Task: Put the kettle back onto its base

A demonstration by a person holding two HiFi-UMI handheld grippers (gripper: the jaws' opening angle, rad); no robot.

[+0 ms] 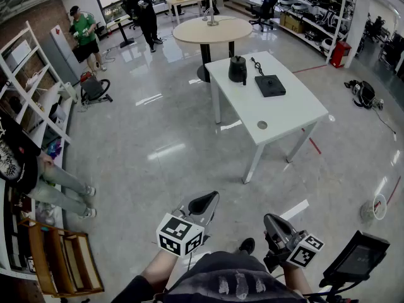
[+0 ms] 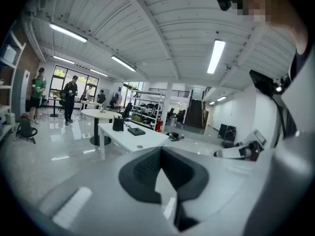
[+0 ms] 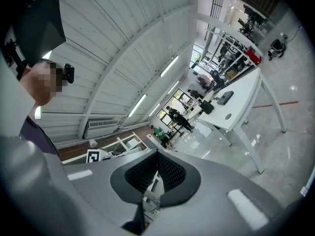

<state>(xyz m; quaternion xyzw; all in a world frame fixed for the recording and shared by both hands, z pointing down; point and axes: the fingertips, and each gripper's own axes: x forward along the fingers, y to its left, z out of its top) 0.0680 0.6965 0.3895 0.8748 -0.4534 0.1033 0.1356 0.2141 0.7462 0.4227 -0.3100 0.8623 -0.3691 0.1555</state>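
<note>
A black kettle (image 1: 237,69) stands at the far end of a white table (image 1: 284,115), well ahead of me across the floor. Its flat black base (image 1: 270,85) lies just right of it, with the cord trailing behind. Both grippers are held close to my body at the bottom of the head view, far from the table. My left gripper (image 1: 205,204) is shut and empty, and so is my right gripper (image 1: 274,223). The left gripper view shows the kettle (image 2: 118,124) and base (image 2: 136,131) small beyond the shut jaws. The right gripper view is tilted; kettle (image 3: 207,107) and base (image 3: 225,98) appear distant.
A round table (image 1: 213,30) stands behind the white one. Two people (image 1: 144,8) stand at the back and another person (image 1: 25,163) at the left by white shelving (image 1: 31,93). A wooden rack (image 1: 63,261) is at lower left, a vacuum (image 1: 95,88) beside the shelving.
</note>
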